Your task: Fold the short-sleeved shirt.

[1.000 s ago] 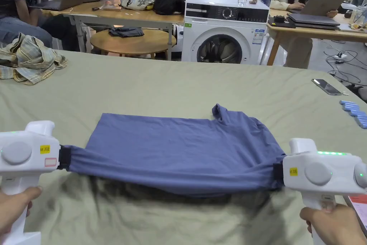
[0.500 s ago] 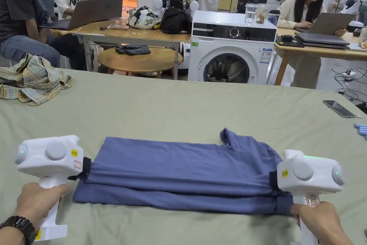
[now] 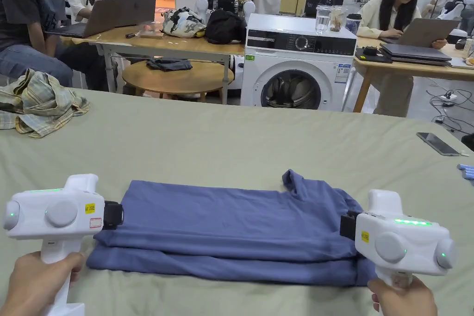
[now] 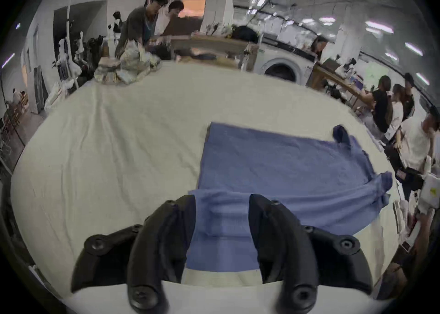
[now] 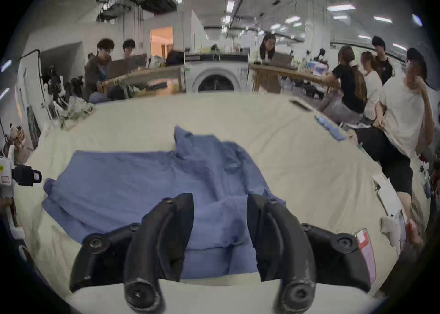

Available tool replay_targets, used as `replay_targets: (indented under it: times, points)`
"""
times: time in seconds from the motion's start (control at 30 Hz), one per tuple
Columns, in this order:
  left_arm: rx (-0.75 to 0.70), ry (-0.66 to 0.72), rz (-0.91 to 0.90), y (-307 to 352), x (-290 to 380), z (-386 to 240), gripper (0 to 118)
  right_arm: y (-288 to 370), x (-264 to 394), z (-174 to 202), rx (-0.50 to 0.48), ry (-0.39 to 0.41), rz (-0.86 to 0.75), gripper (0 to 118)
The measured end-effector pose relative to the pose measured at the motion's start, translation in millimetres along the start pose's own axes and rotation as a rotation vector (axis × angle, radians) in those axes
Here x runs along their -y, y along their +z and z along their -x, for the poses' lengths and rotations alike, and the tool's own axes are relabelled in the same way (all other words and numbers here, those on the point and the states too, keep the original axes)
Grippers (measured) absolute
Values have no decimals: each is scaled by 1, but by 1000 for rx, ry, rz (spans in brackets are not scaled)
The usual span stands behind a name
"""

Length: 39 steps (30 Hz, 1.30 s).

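Lying folded lengthwise, blue shirt (image 3: 231, 233), one sleeve (image 3: 296, 182) upturned.

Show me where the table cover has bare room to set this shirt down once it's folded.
The widest bare stretch of the table cover lies beyond the blue shirt, between the plaid shirt at far left and the phone at far right. The near edge is crowded: the left claw and right claw flank the shirt.

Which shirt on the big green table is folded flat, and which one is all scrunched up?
The blue shirt lies folded flat between the grippers; the plaid shirt sits crumpled at the table's far left.
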<state>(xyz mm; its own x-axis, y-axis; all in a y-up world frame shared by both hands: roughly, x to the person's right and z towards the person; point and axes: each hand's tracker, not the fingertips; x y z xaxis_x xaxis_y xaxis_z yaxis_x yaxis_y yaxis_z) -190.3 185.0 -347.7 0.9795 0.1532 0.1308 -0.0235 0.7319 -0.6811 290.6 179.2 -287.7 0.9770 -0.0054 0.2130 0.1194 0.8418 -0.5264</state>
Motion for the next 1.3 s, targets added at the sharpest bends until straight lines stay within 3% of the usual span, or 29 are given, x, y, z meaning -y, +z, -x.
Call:
replay_targets:
  times: [0.07, 0.13, 0.2, 0.23, 0.27, 0.53, 0.73, 0.77, 0.8, 0.87, 0.9, 0.97, 1.13, 1.2, 1.3]
  points:
    - [21, -30, -57, 15, 5, -6, 43, 16, 4, 7, -23, -37, -65, 38]
    - [40, -48, -124, 32, 13, -15, 43, 34, 8, 20, -17, -28, -115, 10]
    - [34, -75, -190, 36, 20, -14, 18, 47, 12, 30, -5, 12, -163, 0]
    - [23, -100, -211, 41, 25, -16, 3, 53, 15, 35, 12, 19, -190, 0]
    - [1, -112, -216, 44, 28, -20, 0, 53, 18, 38, -2, 27, -191, 0]
    - [-77, -81, -122, 41, 38, -4, 0, 65, 30, 45, -22, 14, -186, 0]
    - [-38, 13, 124, 0, 5, 36, 0, 56, 38, 40, -13, 27, -132, 0]
    - [-29, 11, 150, -6, 1, 39, 3, 56, 40, 39, -17, 27, -127, 0]
    - [-38, 9, 180, -16, -4, 42, 14, 55, 41, 38, -17, 31, -118, 0]
    - [-44, 9, 238, -24, -8, 40, 47, 53, 44, 38, -7, 42, -103, 0]
    - [-39, 26, 272, -32, -9, 39, 54, 53, 46, 37, -7, 43, -100, 0]
    - [2, 41, 326, -47, -8, 40, 58, 51, 49, 34, -5, 46, -85, 0]
    - [-90, -26, 471, -74, 15, 21, 62, 47, 55, 26, 8, 48, -53, 0]
    - [-123, -9, 424, -64, 16, 11, 55, 44, 56, 20, 11, 47, -39, 0]
    - [-142, -87, 388, -58, 20, -3, 18, 42, 55, 9, 11, 33, -20, 0]
